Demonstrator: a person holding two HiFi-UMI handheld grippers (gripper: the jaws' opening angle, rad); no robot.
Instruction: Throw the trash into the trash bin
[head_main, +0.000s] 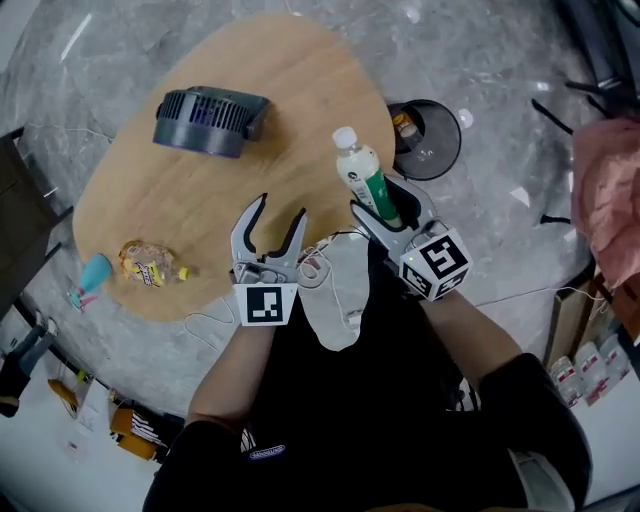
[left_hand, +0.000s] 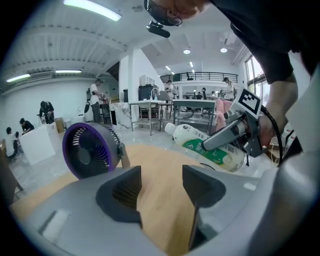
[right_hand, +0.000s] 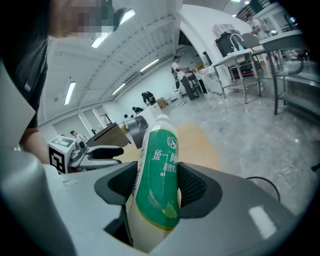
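Observation:
My right gripper (head_main: 385, 215) is shut on a plastic bottle (head_main: 366, 180) with a white cap and green label, held over the right edge of the wooden table (head_main: 200, 260). In the right gripper view the bottle (right_hand: 159, 175) fills the space between the jaws. The black trash bin (head_main: 428, 138) stands on the floor just beyond the bottle, with some trash inside. My left gripper (head_main: 272, 228) is open and empty above the table's near edge; its own view shows the bottle (left_hand: 210, 146) to its right. A crumpled snack wrapper (head_main: 150, 264) lies on the table's left part.
A dark desk fan (head_main: 208, 121) lies on the table's far side, also in the left gripper view as a purple-rimmed fan (left_hand: 90, 150). A light blue object (head_main: 94, 273) rests at the left table edge. A pink cloth (head_main: 610, 190) hangs at the right. Cables cross the floor.

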